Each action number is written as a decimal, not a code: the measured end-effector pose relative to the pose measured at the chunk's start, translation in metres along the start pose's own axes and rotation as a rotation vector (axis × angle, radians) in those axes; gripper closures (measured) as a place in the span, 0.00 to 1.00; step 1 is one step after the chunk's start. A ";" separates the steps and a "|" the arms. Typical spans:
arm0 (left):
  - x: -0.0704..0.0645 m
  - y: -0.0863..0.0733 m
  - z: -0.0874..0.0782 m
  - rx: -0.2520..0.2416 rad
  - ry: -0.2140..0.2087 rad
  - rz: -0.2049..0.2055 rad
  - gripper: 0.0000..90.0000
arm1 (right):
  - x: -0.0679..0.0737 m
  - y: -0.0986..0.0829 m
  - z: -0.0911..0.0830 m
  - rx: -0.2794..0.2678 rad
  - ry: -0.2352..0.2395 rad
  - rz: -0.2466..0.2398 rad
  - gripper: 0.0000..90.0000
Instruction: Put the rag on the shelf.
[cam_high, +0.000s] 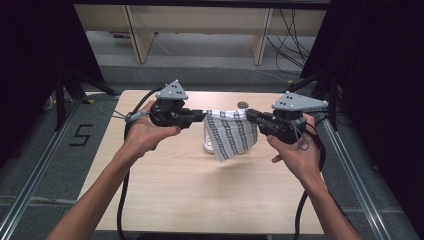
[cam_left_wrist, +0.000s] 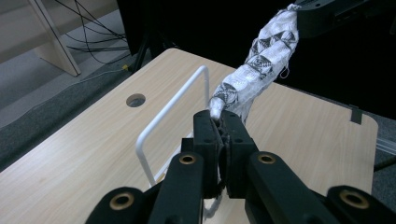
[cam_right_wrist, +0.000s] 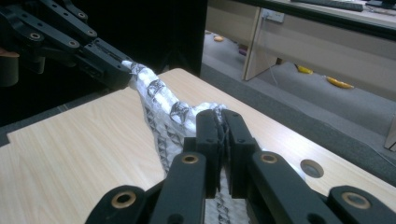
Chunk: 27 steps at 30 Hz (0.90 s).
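A white cloth with a black pattern (cam_high: 231, 134) hangs in the air above the middle of the wooden table (cam_high: 165, 195), stretched between both grippers. My left gripper (cam_high: 204, 116) is shut on its left top corner, and my right gripper (cam_high: 248, 116) is shut on its right top corner. In the left gripper view the cloth (cam_left_wrist: 254, 70) runs bunched from my left gripper (cam_left_wrist: 220, 122) up to the other gripper. In the right gripper view the cloth (cam_right_wrist: 161, 100) leads from my right gripper (cam_right_wrist: 220, 122) to the far one. A white wire rack (cam_left_wrist: 166, 114) stands on the table under the cloth.
A round cable hole (cam_high: 243, 104) sits near the table's far edge. Black frame posts stand at both sides of the table. Wooden desk legs (cam_high: 140, 35) and loose cables (cam_high: 290, 35) are on the floor beyond it.
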<state>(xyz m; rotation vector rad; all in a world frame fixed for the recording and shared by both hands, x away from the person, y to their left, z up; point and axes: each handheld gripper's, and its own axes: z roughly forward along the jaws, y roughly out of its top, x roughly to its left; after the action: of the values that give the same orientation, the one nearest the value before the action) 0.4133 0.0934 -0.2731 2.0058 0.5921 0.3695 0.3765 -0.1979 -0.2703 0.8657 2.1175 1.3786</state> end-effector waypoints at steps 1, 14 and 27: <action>0.001 0.001 0.000 0.003 0.003 -0.002 0.96 | -0.001 0.001 0.001 0.002 0.001 -0.001 0.97; 0.034 0.022 0.014 0.003 0.074 -0.062 0.96 | -0.023 0.021 0.032 -0.001 -0.032 0.058 0.97; 0.059 0.043 0.040 0.003 0.108 -0.116 0.96 | -0.056 0.030 0.058 0.027 -0.090 0.147 0.97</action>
<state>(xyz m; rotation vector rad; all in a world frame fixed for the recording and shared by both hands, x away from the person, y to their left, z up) 0.4933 0.0796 -0.2535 1.9533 0.7731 0.4081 0.4623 -0.1934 -0.2630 1.0923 2.0432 1.3578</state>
